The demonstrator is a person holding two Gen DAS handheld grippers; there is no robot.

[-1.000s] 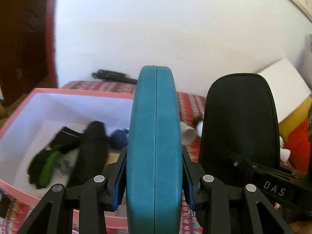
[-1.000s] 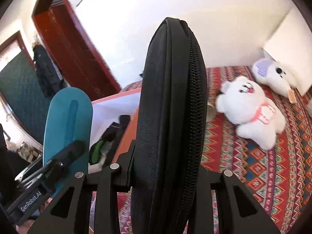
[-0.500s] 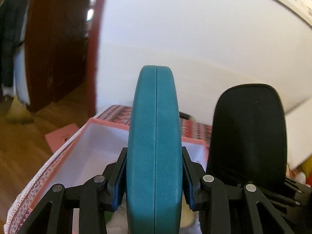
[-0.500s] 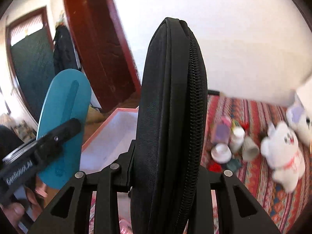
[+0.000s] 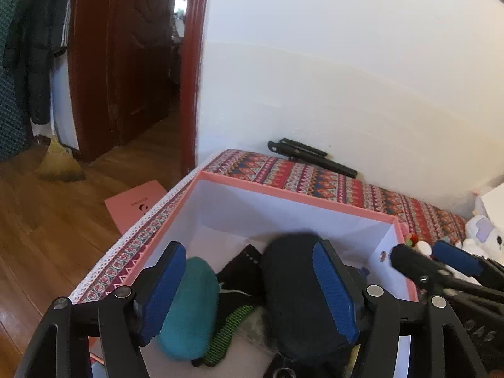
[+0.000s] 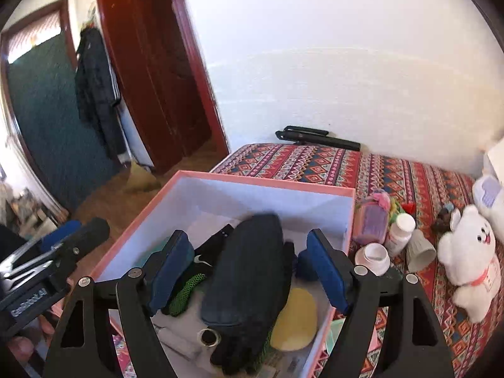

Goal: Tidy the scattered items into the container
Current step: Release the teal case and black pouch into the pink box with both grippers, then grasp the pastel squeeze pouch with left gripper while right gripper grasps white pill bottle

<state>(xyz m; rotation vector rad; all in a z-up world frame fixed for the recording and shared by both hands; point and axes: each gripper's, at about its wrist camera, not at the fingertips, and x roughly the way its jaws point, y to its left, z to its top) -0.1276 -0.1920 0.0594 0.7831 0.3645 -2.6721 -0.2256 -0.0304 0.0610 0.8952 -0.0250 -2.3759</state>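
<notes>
Drop step, both hands at once. The left claw (image 5: 249, 286) has just been opening, jaws now apart, and the teal case (image 5: 189, 308) lies loose in the pink box (image 5: 283, 193), nothing pressing on it. The right claw (image 6: 249, 271) has likewise just been opening; jaws apart, and the black zip case (image 6: 249, 280) rests below and between them in the same box, pads clear of it.

Orientation: the black zip case lies flat-ish, long axis running from the near side of the box toward its far wall, rounded end pointing away, zipper ring at the near end. The teal case lies beside it on the left, long axis roughly the same way, slightly blurred so exact tilt is hard to call. A black glove with green trim (image 5: 230, 330) sits between the two cases.

Still out on the patterned bedspread (image 6: 409, 173), right of the box: white bottles (image 6: 400, 230), a white cup (image 6: 419, 252), a purple pouch (image 6: 371, 223), a white plush bear (image 6: 469, 261).

Next, probably: lift both claws clear of the box rim, swing right toward that cluster, pick small upright items without knocking neighbours.
</notes>
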